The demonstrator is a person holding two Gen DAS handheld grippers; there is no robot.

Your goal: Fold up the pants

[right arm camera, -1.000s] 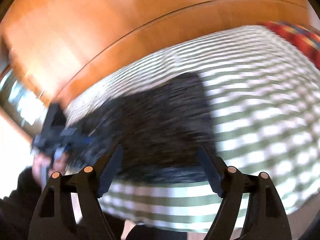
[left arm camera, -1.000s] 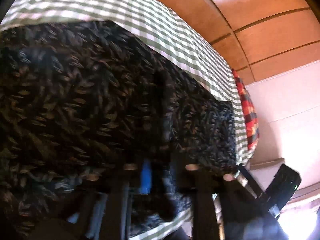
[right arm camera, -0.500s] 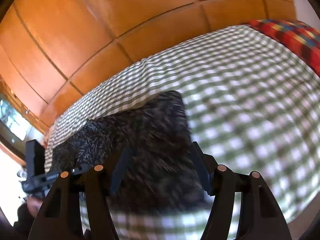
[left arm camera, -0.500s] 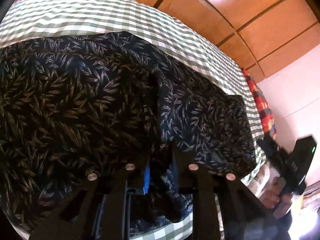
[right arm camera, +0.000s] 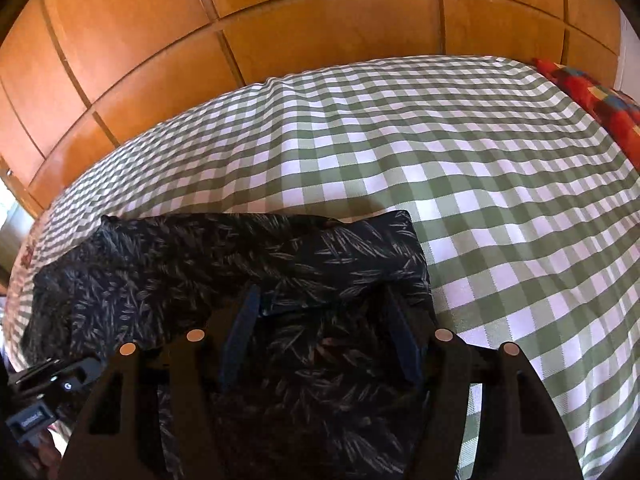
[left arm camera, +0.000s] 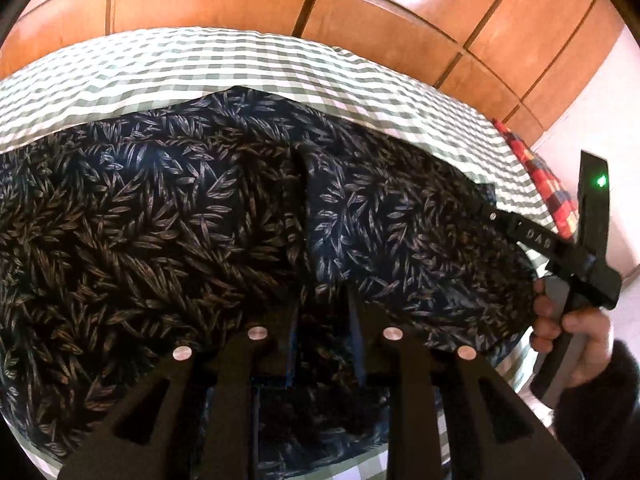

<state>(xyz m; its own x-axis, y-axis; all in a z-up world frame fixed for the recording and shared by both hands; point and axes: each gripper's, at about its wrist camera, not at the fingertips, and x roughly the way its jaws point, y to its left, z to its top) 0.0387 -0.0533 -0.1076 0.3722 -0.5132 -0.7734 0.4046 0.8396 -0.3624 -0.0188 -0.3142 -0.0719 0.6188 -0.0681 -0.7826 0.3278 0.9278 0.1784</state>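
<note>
The pants [left arm camera: 168,216] are dark navy with a leaf print and lie spread on a bed with a green and white checked sheet [left arm camera: 224,60]. My left gripper [left arm camera: 322,316] sits at the near edge of the cloth with its fingers a little apart, and cloth lies between them. In the right wrist view the pants [right arm camera: 224,256] lie bunched at the near left. My right gripper [right arm camera: 320,320] is open wide over their end, with cloth between the fingers. The right gripper also shows in the left wrist view [left arm camera: 560,248], at the far right.
Orange wooden wall panels [right arm camera: 280,32] run behind the bed. A red checked pillow [right arm camera: 600,100] lies at the bed's far right end, also in the left wrist view [left arm camera: 548,184]. The checked sheet [right arm camera: 480,184] stretches to the right of the pants.
My left gripper's fingers have parted a little on the cloth. My right gripper has come down from above the bed onto the end of the pants.
</note>
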